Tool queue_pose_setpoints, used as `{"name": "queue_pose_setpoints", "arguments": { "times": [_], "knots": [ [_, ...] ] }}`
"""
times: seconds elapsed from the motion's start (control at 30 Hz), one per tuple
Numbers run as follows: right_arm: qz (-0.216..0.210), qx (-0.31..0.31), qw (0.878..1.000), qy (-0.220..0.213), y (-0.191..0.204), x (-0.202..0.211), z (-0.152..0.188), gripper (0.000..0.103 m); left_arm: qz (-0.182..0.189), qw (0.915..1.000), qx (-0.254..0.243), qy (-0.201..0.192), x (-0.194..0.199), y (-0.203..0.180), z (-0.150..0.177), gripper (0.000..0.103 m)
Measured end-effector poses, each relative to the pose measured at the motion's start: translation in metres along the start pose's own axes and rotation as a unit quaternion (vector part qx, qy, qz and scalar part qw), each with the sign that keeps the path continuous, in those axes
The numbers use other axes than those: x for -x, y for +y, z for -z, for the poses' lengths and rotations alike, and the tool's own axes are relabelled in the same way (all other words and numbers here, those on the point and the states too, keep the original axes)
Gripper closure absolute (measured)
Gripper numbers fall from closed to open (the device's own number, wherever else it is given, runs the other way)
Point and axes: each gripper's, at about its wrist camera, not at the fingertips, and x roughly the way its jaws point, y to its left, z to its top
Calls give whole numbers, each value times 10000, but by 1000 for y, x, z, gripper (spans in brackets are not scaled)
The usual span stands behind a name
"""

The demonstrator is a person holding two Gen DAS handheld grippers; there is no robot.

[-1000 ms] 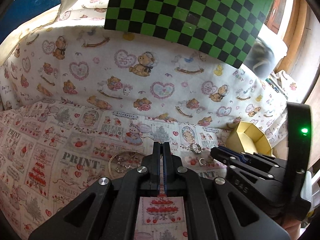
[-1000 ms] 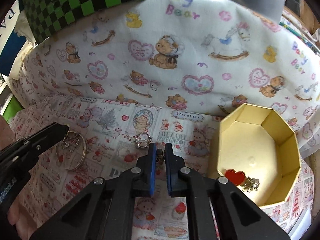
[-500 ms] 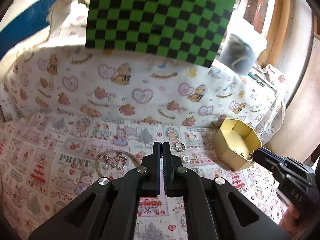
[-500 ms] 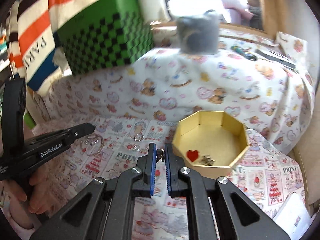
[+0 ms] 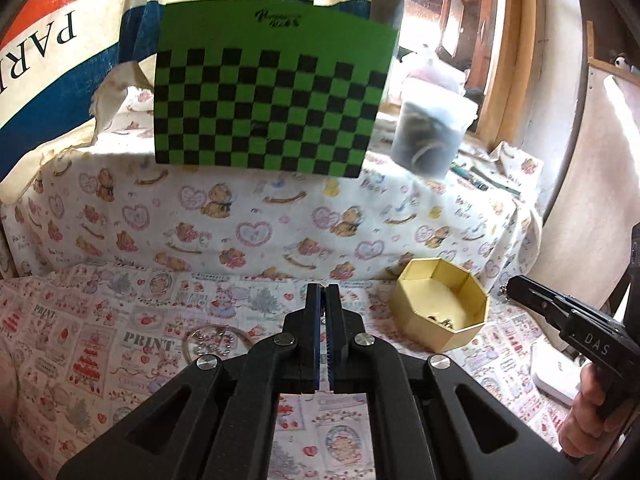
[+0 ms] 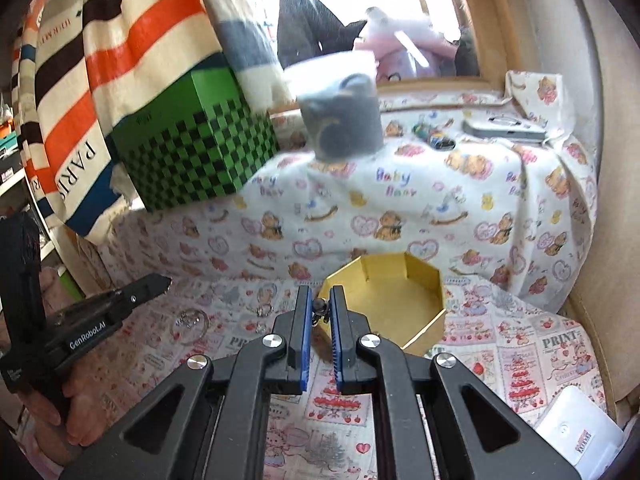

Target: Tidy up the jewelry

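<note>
**Gold box waiting, small charm pinched in my right tongs**

Gold card made up the octagonal box (image 5: 440,312) in the left wrist view, standing on the printed cloth of the bench (image 5: 100,340) to the right of my left tongs (image 5: 322,294). Those tongs were closed to a thin slit and carried nothing that I could see. A thin bangle with sparkly charms (image 5: 214,342) lay flat on the cloth just left of them. A few small pieces lay on the box floor, too small to name. At the right edge my right tongs (image 5: 510,289) were held up beside the box, a tiny chain dangling from the tip.

From the right wrist view, the right tongs (image 6: 320,307) stood narrow, gripping a small dark bead-like charm (image 6: 319,304) just short of the box's near rim (image 6: 384,304). A ring (image 6: 262,311) lay on the cloth to the left, the bangle (image 6: 189,322) beyond it, under the left tongs (image 6: 160,280).

I judged the charm featherlight, hard and slippery, apt to roll out of a loose pinch; holding its round body squarely between the pads seemed safest. The bangle looked stiff but thin, best taken across its rim.
</note>
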Motion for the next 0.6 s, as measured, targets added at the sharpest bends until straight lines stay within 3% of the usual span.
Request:
{"name": "queue_pose_setpoints", "arguments": {
  "times": [0.23,0.6],
  "knots": [
    [55,-130,9997,-188,-8,11,-5,94,34,9996,-197,-187,11,-11,0,101],
    [70,-603,9975,-365,-39,22,-13,94,467,9982,-338,-190,12,-48,-20,101]
  ]
}}
